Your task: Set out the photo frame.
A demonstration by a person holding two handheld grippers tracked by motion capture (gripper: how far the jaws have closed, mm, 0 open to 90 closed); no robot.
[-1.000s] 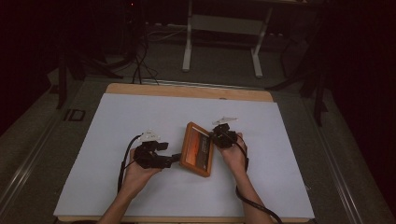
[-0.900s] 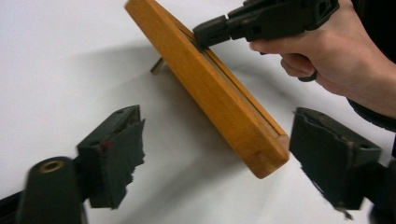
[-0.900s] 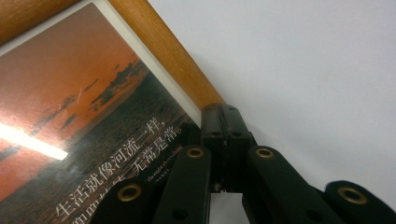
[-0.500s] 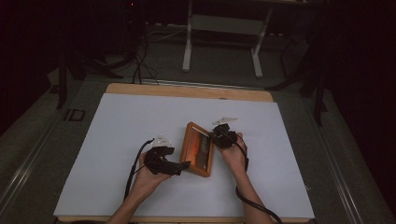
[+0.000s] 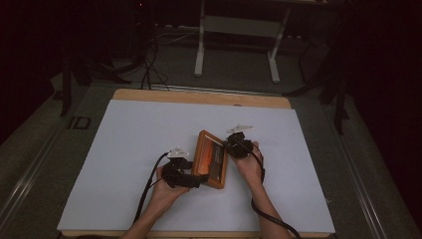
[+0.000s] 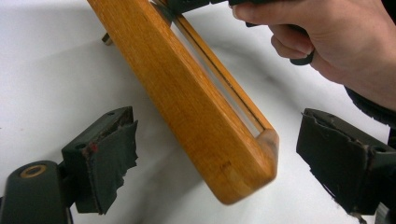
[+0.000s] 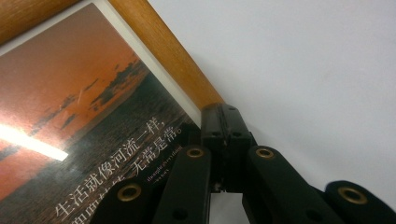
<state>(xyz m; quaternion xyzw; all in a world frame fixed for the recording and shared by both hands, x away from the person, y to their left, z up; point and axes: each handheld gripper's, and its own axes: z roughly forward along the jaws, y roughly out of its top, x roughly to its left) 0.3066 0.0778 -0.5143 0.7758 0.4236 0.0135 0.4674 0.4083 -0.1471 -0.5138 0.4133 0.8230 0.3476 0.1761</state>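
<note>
A wooden picture frame (image 5: 210, 159) with a sunset photo (image 7: 93, 116) stands tilted on its edge on the white table cover (image 5: 124, 149). My right gripper (image 5: 230, 146) is shut on the frame's right wooden rail (image 7: 163, 51), its jaws (image 7: 227, 126) pinched together over it. My left gripper (image 5: 196, 180) is at the frame's near corner. In the left gripper view that corner (image 6: 243, 168) sits between the wide-apart jaws (image 6: 224, 154), and neither pad touches it. Those jaws have just been closing a little. The person's right hand (image 6: 336, 46) shows beyond.
The white cover lies on a wooden tabletop whose far edge (image 5: 199, 95) shows. Behind the table stand a metal stand's legs (image 5: 236, 45) and floor cables (image 5: 149, 69). Each gripper trails a black cable (image 5: 147, 194) toward the near edge.
My left gripper has moved right and toward the near edge, down to the frame's near corner. The right gripper and the frame have stayed put.
</note>
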